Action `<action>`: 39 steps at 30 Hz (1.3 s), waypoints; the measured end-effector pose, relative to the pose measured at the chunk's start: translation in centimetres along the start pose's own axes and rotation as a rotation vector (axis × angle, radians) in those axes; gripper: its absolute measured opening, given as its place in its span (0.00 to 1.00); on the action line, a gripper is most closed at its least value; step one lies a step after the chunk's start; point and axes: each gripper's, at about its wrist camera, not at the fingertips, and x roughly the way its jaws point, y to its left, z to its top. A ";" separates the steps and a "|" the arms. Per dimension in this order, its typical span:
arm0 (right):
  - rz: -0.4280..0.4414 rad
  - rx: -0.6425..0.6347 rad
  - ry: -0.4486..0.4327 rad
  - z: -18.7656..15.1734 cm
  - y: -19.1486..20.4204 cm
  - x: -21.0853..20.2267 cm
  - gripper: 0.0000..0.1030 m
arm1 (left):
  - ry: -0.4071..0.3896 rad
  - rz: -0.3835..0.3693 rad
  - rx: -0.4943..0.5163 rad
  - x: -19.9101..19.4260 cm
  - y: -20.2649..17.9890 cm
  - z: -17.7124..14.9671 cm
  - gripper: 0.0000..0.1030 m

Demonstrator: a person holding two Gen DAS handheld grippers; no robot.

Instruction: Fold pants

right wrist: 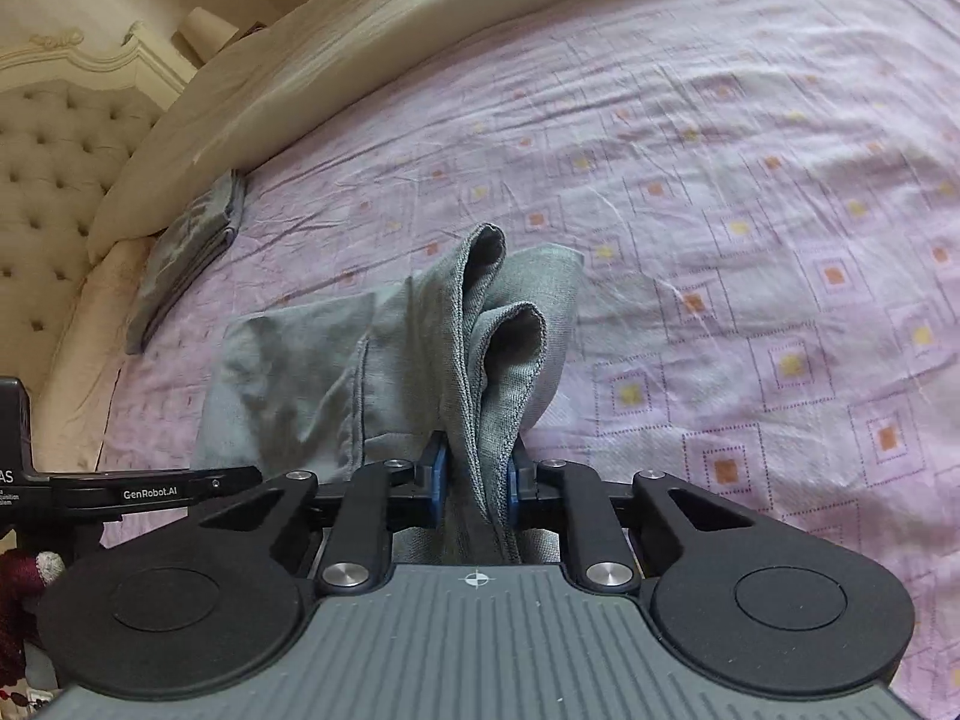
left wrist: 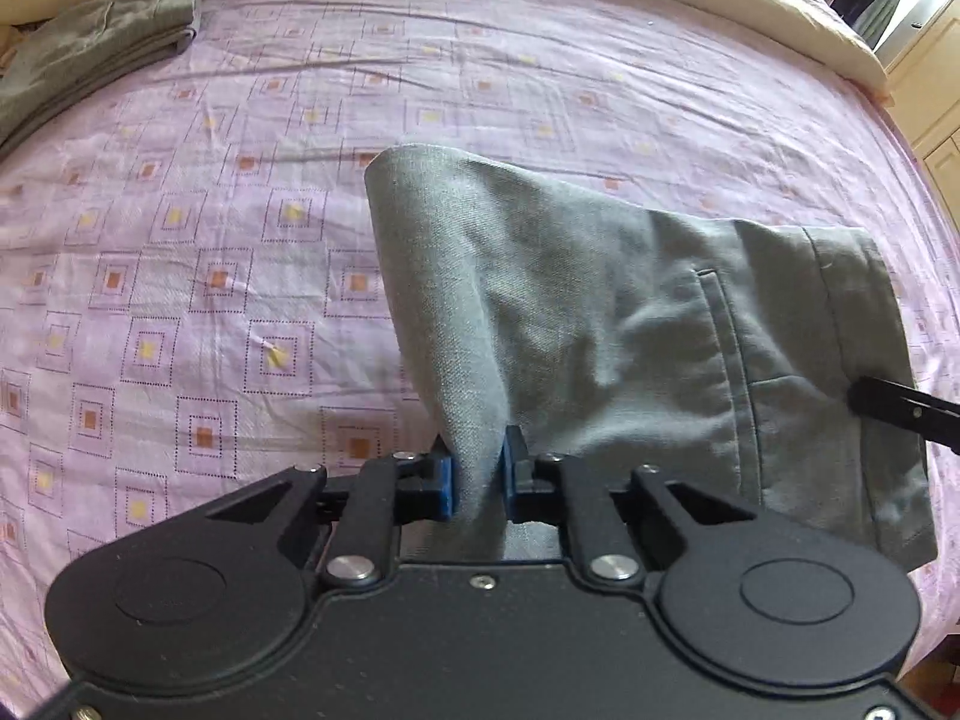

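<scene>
Closest to my left lens, the left gripper (left wrist: 478, 477) has its blue pads (left wrist: 445, 487) clenched on a pinch of grey cloth, and the fabric rises from the jaws in a rounded fold. In the right wrist view the right gripper (right wrist: 475, 479) is likewise clamped, here on several stacked layers with stitched hem edges showing, so I judge I have the leg ends of the grey pants (left wrist: 630, 324) on that side. The pants lie on the pink patterned bedsheet (left wrist: 210, 240), partly folded already: the pocket slit and waistband end rest flat on the bed while both gripped portions are lifted off it. A second, olive garment, the folded pants (left wrist: 102, 42), sits near the cream pillow (right wrist: 288, 66) at the head of the bed, well apart from my work. The risk I see is uneven grip: the right pads hold a thick bundle near its edge, and an inner layer could slide out if I pull hard, leaving the hems mismatched. The left pinch looks thin, so a jerk could tug it free. If my two hands travel at different speeds, the fold line would skew and the flat part would drag and bunch the sheet. Carrying too far toward the head of the bed could also disturb the finished pile.
</scene>
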 end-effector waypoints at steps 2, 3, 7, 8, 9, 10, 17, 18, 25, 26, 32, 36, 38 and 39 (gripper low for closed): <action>-0.020 -0.018 -0.029 0.8 0.2 -2.0 0.16 | -0.014 -0.012 0.024 -1.6 -1.8 0.8 0.18; -0.030 -0.017 -0.047 1.1 -0.1 -3.1 0.16 | -0.028 -0.021 0.036 -2.3 -2.8 1.2 0.18; -0.066 -0.007 -0.124 3.1 -2.3 -6.7 0.15 | -0.068 -0.086 0.057 -3.6 -5.9 3.6 0.19; -0.079 -0.011 -0.141 3.6 -3.0 -7.3 0.15 | -0.081 -0.093 0.066 -3.5 -6.7 4.2 0.20; -0.097 -0.010 -0.155 4.1 -3.8 -7.5 0.16 | -0.096 -0.090 0.076 -3.0 -7.5 4.9 0.23; -0.114 0.002 -0.166 4.5 -4.7 -7.5 0.16 | -0.103 -0.072 0.081 -2.2 -8.3 5.4 0.29; -0.397 0.103 -0.129 5.1 -9.0 -5.8 0.25 | -0.080 0.063 0.054 -0.1 -10.2 5.5 0.37; -0.387 0.105 -0.140 4.6 -8.9 -6.2 0.26 | -0.090 0.057 0.067 -0.8 -10.4 4.8 0.45; -0.433 -0.024 -0.199 1.1 -4.2 -8.6 0.36 | -0.197 0.163 0.149 -6.5 -13.5 0.5 0.74; -0.431 -0.025 -0.204 0.7 -3.5 -8.9 0.36 | -0.208 0.170 0.159 -7.3 -14.0 0.1 0.77; -0.437 -0.002 -0.212 -0.5 0.2 -10.2 0.36 | -0.255 0.237 0.212 -9.9 -16.6 -2.0 0.78; -0.449 0.006 -0.201 -0.9 1.6 -11.2 0.36 | -0.144 0.180 0.151 -10.1 -16.5 -1.8 0.78; -0.426 0.030 -0.194 -0.9 1.7 -11.8 0.36 | -0.093 0.155 0.100 -10.0 -16.3 -1.6 0.77; -0.424 0.029 -0.185 -1.0 1.9 -12.1 0.36 | -0.080 0.147 0.082 -9.9 -16.2 -1.8 0.77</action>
